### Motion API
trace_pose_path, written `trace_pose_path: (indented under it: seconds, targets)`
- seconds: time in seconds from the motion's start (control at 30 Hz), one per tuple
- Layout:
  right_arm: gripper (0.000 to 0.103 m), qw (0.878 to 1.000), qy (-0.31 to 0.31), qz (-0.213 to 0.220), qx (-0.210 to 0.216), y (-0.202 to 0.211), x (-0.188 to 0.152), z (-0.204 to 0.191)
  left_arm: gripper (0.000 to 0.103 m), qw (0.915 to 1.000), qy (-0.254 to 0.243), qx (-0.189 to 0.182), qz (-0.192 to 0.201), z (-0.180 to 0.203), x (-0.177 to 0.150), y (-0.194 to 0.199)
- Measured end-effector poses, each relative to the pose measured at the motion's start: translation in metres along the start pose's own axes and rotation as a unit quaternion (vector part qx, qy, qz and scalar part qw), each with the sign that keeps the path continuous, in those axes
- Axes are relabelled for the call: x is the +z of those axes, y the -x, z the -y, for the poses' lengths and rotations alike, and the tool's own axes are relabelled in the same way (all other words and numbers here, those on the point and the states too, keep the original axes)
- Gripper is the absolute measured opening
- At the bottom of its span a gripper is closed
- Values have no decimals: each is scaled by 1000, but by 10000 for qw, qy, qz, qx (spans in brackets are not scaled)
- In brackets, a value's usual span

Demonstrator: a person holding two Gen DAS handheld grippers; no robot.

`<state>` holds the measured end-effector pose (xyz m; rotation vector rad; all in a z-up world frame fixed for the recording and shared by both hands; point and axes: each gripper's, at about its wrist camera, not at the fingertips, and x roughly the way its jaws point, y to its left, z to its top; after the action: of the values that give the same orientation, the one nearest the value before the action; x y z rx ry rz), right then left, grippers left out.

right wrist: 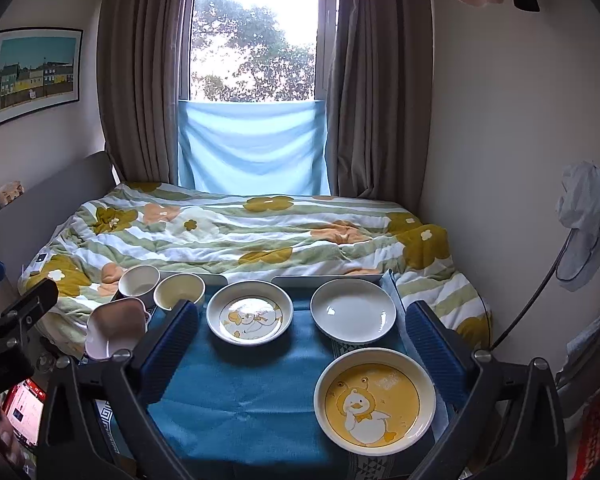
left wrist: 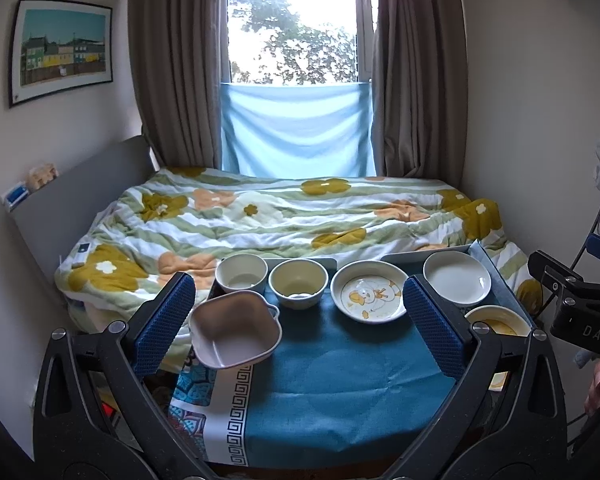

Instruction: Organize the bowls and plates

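Note:
On a small table with a blue cloth (left wrist: 340,380) stand a pink square bowl (left wrist: 234,330) at the left edge, a white bowl (left wrist: 241,274), a cream bowl (left wrist: 298,282), a duck plate (left wrist: 369,291), a plain white plate (left wrist: 457,278) and a yellow duck plate (right wrist: 374,400). My left gripper (left wrist: 300,320) is open and empty above the table, between the pink bowl and the duck plate. My right gripper (right wrist: 300,344) is open and empty; the duck plate (right wrist: 249,312), white plate (right wrist: 354,310) and yellow duck plate lie between its fingers.
A bed with a flowered quilt (left wrist: 280,216) lies right behind the table. Curtains (left wrist: 172,60) and a window are beyond it. Walls close in on both sides. A phone screen (right wrist: 24,408) glows at the lower left of the right wrist view.

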<state>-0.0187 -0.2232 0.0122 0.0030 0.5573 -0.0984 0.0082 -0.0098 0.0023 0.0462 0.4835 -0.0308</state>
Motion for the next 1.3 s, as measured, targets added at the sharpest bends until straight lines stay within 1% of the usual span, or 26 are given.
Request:
trace_pose_path:
  seconds: [0.17, 0.53, 0.73, 1.0, 1.3]
  targets:
    - [103, 10000, -22, -56, -20, -3, 0, -1, 103, 9999, -28, -80, -85, 1, 0, -3]
    - [103, 10000, 23, -43, -22, -4, 3, -2, 103, 9999, -92, -10, -135, 3, 3, -5]
    - [103, 10000, 55, 3, -30, -1, 4, -4, 103, 9999, -81, 22, -97, 3, 4, -4]
    - [103, 10000, -24, 68, -48, 1, 4, -4, 103, 9999, 14, 63, -141, 0, 3, -7]
    - [103, 10000, -15, 33, -52, -1, 6, -4, 103, 9999, -4, 82, -71, 1, 4, -6]
